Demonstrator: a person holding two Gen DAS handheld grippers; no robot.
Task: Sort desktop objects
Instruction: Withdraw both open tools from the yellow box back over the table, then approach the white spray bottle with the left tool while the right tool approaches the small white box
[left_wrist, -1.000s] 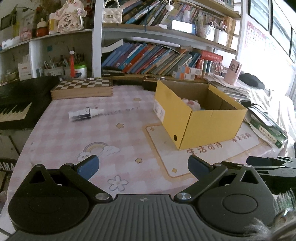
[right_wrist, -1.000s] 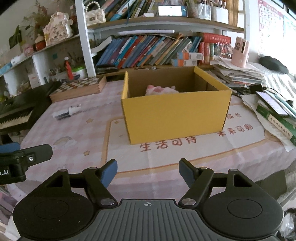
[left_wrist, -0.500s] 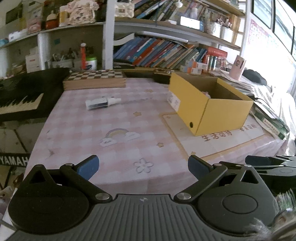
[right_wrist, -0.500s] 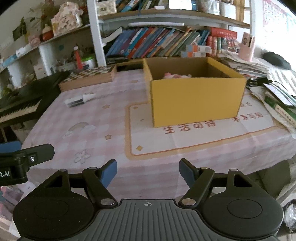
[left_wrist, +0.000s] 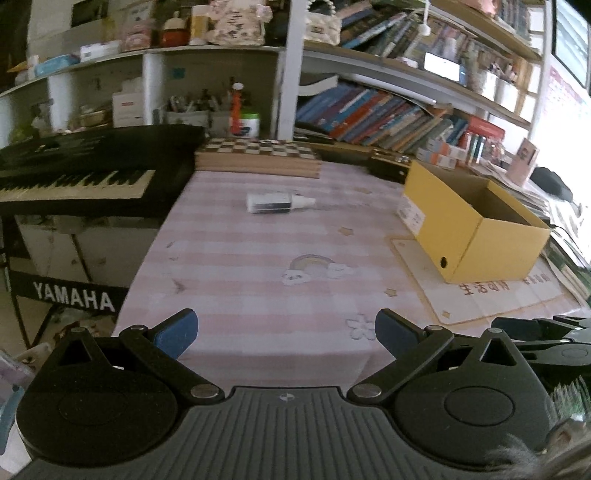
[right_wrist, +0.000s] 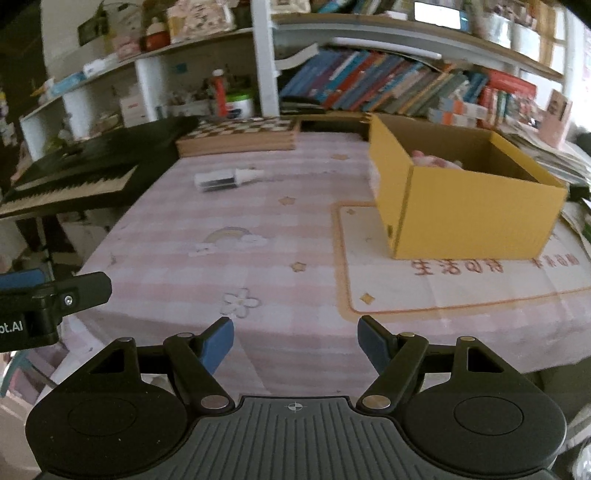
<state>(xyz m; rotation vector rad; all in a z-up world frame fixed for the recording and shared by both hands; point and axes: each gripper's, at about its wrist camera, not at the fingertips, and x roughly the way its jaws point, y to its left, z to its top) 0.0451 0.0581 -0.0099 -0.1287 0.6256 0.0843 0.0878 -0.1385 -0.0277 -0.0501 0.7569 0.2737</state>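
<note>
On the table we see the bottle at twelve o'clock, the box at two, the chessboard behind the bottle.

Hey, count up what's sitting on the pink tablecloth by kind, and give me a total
Bottles: 1, lying on its side
Yellow boxes: 1, open, something pink inside
Chessboards: 1, at the far edge
Total: 3

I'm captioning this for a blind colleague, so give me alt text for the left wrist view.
An open, empty left gripper hovers at the near edge of a pink checked table. A small bottle lies on its side farther back, with an open yellow box to its right. A keyboard and bookshelves stand behind.
</note>
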